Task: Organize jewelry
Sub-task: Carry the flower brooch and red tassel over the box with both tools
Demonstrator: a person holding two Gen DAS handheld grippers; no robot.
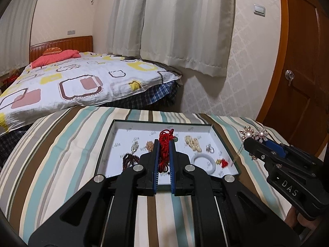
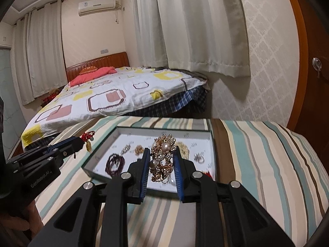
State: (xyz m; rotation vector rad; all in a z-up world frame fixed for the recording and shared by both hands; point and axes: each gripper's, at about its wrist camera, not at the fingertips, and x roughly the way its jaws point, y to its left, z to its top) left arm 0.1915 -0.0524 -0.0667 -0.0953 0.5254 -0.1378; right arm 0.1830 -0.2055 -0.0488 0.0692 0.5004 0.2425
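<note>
On my left wrist view the left gripper [image 1: 164, 144] has its jaws drawn nearly together around a bunched red cord necklace [image 1: 165, 144], which hangs pinched between the blue pads above the shallow white-lined tray [image 1: 123, 126]. From the right wrist view I can see a small gold pendant [image 2: 88, 145] dangling from that cord just beyond the fingertips. My right gripper [image 2: 161, 154] holds a tangle of gold chain with pearl flower brooches [image 2: 162, 156]; its jaws stand a little wider than the left pair, closed in against the cluster on both sides, over the near part of the tray. The tray sits on a striped cloth [image 1: 61, 144] that covers the surface under it. Lying loose inside the tray I make out a dark bead bracelet [image 1: 129, 159] near the left wall, a white bangle [image 1: 202, 161] toward the right, a silver ring [image 1: 210, 148] just behind the bangle, and a gold chain pile [image 1: 192, 142] beside the ring. A bed [image 1: 72, 82] with a patterned quilt stands well behind the striped surface.
</note>
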